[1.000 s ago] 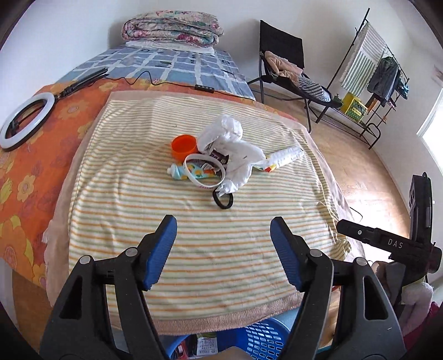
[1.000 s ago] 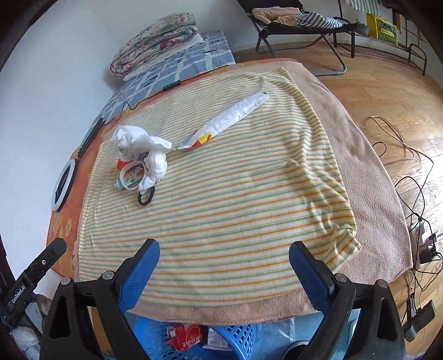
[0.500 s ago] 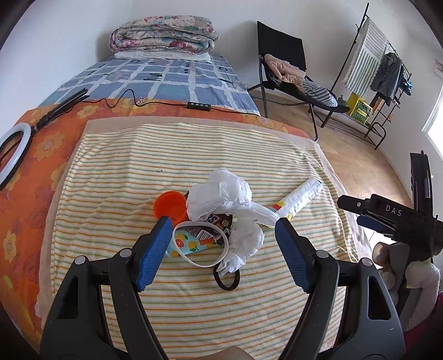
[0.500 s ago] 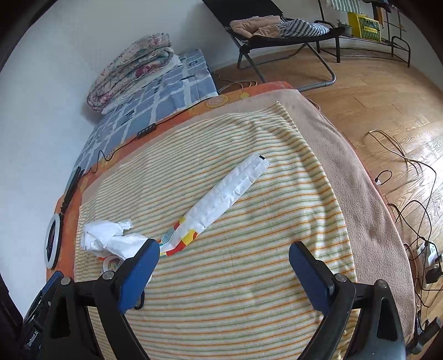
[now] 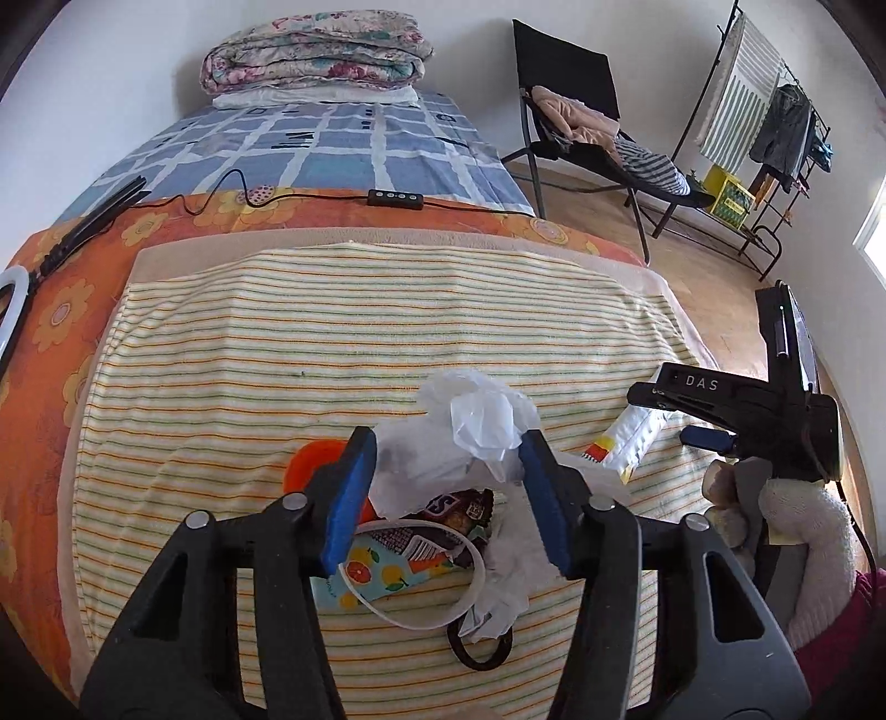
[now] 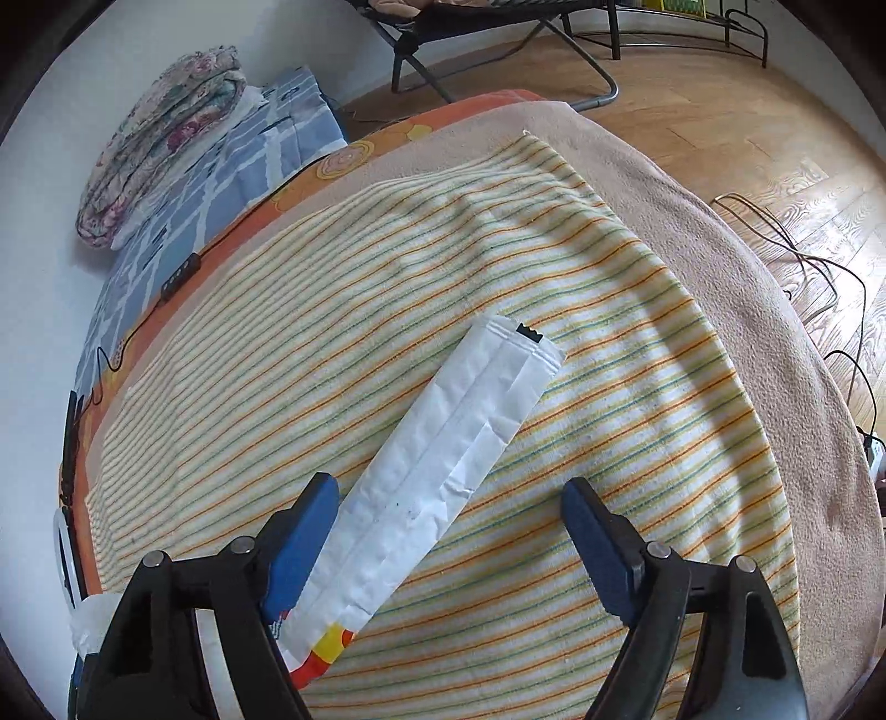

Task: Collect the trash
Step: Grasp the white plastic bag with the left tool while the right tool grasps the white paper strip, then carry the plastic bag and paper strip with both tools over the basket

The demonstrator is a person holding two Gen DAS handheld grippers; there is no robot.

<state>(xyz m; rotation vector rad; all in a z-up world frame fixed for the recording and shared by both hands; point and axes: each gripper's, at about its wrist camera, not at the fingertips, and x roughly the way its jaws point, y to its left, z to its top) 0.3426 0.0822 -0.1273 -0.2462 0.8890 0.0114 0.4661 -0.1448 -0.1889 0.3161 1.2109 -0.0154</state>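
The left gripper hangs with its jaws apart around a crumpled white plastic bag on the striped towel, not clamped on it; near the bag lie an orange cup, a dark candy wrapper, a white ring and a black ring; the right gripper is spread wide over a long white wrapper that runs from its left finger toward the far right; folded quilts sit at the far end.
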